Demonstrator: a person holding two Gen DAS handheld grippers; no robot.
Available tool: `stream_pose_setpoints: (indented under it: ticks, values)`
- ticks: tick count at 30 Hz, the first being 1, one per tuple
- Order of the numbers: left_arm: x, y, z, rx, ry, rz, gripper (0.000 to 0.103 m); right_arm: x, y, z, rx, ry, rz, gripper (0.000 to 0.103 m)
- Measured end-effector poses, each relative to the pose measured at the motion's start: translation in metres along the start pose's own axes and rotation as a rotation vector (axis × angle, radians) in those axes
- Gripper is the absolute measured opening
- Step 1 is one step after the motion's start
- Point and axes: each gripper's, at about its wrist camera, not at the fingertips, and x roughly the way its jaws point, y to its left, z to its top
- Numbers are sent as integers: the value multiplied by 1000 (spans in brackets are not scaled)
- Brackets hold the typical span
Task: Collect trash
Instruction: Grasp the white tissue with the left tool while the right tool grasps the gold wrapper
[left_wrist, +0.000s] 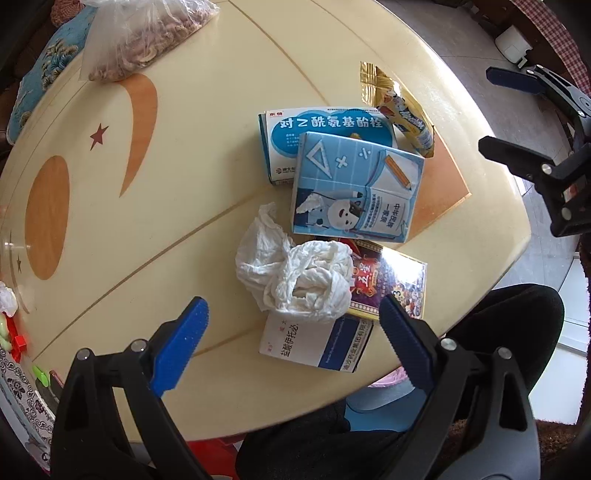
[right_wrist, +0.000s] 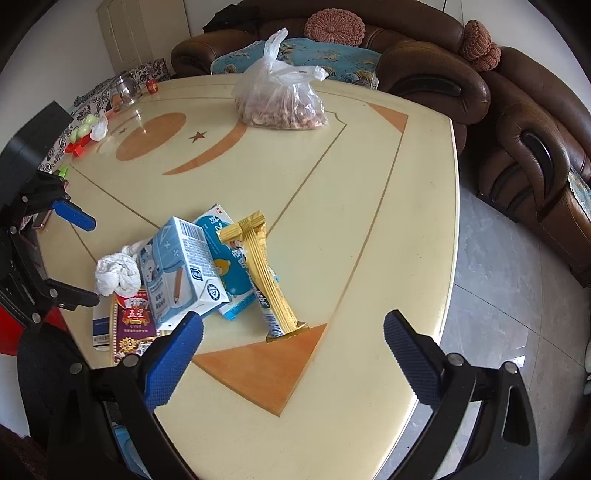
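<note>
Heaped near the worktop's (right_wrist: 332, 206) near edge: medicine box (left_wrist: 325, 127) printed 对乙酰氨基酚栓, blue carton (left_wrist: 356, 188), crumpled tissue (left_wrist: 295, 280), gold wrapper (right_wrist: 264, 273) with its long axis running toward the orange corner inlay. Left tongs (left_wrist: 291, 343) and right tongs (right_wrist: 291, 354) spread wide, pinching nothing.
</note>
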Motion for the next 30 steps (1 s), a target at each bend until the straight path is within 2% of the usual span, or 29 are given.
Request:
stream_pose_setpoints:
  ticks: [3, 6, 9, 13, 15, 20, 25, 26, 30]
  values:
    - [7, 1, 4, 2, 2, -6, 91, 15, 4, 2, -34, 18, -23, 95]
    - [15, 3, 8, 3, 11, -15, 91, 29, 7, 5, -60, 38, -18, 90]
    - [23, 8, 12, -7, 22, -30, 91, 45, 12, 6, -86, 61, -34, 73]
    - [34, 11, 16, -12, 29, -43, 91, 62, 17, 6, -99, 81, -30, 68]
    - [37, 13, 17, -13, 29, -44, 90, 67, 18, 7, -98, 86, -32, 55]
    - [46, 24, 25, -25, 48, -71, 81, 75, 15, 9, -75, 96, -18, 38]
    - [55, 32, 36, -46, 63, -105, 73, 75, 14, 11, -52, 88, -11, 28]
    - [54, 33, 38, -46, 61, -110, 71, 75, 15, 11, -51, 86, -13, 23]
    - [50, 24, 40, -34, 53, -103, 55, 74, 16, 11, -44, 92, -19, 22]
